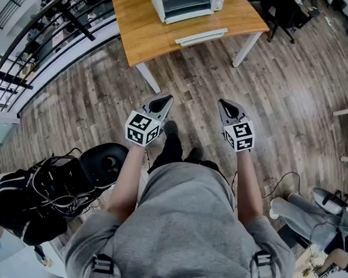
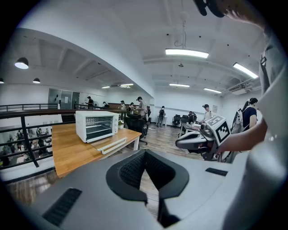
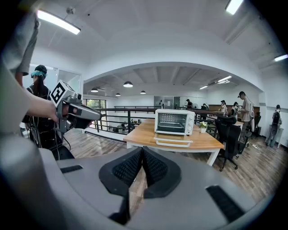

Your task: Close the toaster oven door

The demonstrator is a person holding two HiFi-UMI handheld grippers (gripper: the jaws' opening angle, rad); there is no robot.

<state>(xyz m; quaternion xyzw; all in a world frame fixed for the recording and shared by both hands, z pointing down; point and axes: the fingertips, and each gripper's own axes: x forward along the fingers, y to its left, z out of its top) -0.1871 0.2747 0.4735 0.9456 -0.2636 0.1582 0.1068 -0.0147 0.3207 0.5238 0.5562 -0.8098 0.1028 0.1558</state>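
A white toaster oven (image 1: 185, 2) stands on a wooden table (image 1: 146, 32) at the top of the head view, its door (image 1: 201, 36) folded down flat toward me. The oven (image 2: 96, 126) sits left of centre in the left gripper view, and the oven (image 3: 174, 121) with its lowered door (image 3: 174, 142) is straight ahead in the right gripper view. My left gripper (image 1: 163, 101) and right gripper (image 1: 225, 104) hang side by side over the floor, well short of the table. Both are shut and hold nothing.
Wood-plank floor (image 1: 202, 78) lies between me and the table. A black railing (image 1: 45, 19) runs along the left. A black bag with cables (image 1: 58, 187) lies at my left, a black office chair (image 1: 284, 12) beside the table's right end. Several people stand far off.
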